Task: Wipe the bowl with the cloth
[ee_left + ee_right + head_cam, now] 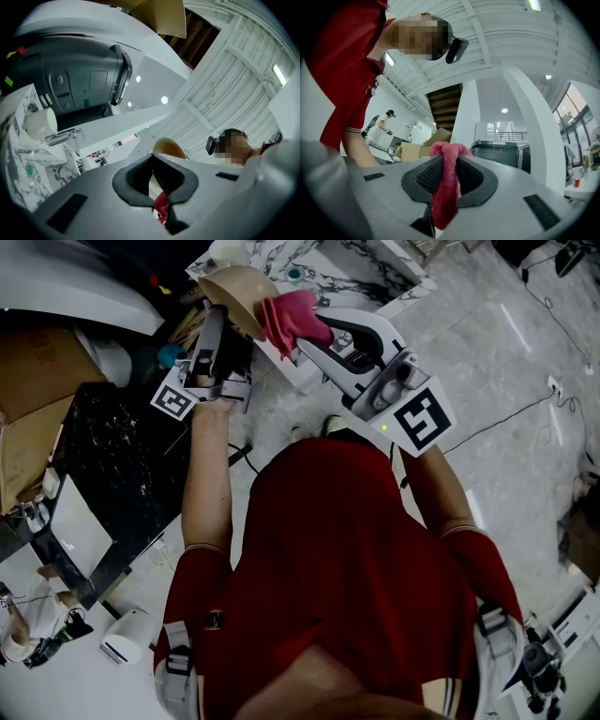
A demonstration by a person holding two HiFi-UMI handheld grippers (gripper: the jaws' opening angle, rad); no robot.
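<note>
Head view | left gripper [217, 322] clamps bowl [236, 287] rim | right gripper [309, 341] pinches cloth [292, 317] | cloth touches bowl's right side

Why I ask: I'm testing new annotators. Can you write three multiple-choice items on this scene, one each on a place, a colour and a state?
1. Where is the bowl?
A. In the left gripper
B. On the floor
C. On the black counter

2. What colour is the cloth?
A. Blue
B. Pink-red
C. White

3. The right gripper is:
A. Open and empty
B. Shut on the cloth
C. Shut on the bowl

Answers:
1 A: the head view shows the bowl held up by its rim.
2 B: it is pink-red in every view.
3 B: the right gripper view shows the cloth pinched between its jaws.
</note>
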